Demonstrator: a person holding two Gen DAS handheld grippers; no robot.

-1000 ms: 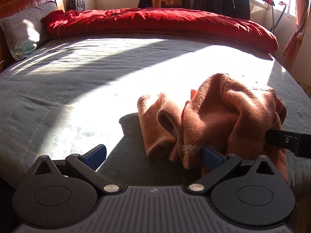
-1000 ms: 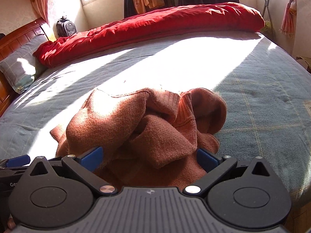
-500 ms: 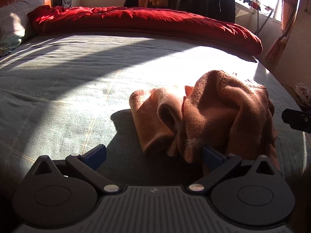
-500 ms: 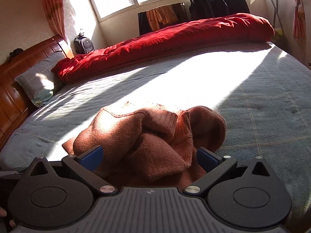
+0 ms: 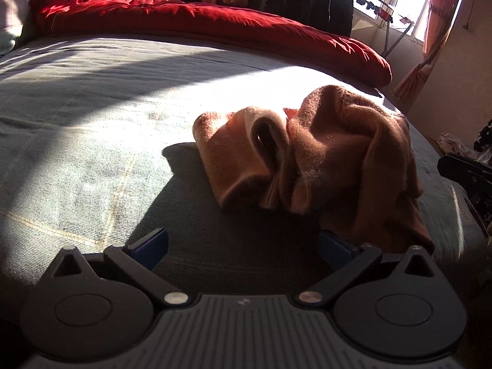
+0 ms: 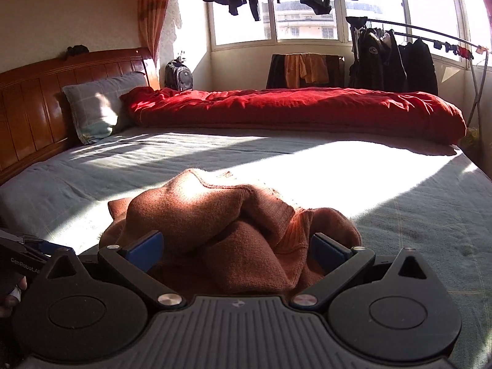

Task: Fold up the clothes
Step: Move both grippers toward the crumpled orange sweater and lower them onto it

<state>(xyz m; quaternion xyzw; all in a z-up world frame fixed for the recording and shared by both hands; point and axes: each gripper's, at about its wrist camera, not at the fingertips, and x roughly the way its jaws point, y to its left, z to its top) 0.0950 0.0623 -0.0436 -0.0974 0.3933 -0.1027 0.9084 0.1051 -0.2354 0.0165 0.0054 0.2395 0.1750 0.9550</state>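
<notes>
A crumpled rust-orange knit sweater (image 5: 323,156) lies in a heap on the grey bedsheet (image 5: 92,117). In the left wrist view it sits right of centre, and my left gripper (image 5: 243,247) stands open just short of it, its right blue pad (image 5: 333,247) near the sweater's hem. In the right wrist view the sweater (image 6: 215,215) bulges up between the spread fingers of my right gripper (image 6: 236,247), which is open; cloth lies across the gap but is not pinched. The right gripper's body shows at the left view's right edge (image 5: 467,181).
A red duvet (image 6: 292,110) runs along the far side of the bed, with a grey pillow (image 6: 98,104) and wooden headboard (image 6: 33,101) at the left. A rack of dark jackets (image 6: 393,58) stands by the windows. The sunlit sheet (image 6: 338,169) lies beyond the sweater.
Both grippers have pulled back and tilted up, so more of the room shows. The sweater heap has stayed in place. Both stay open.
</notes>
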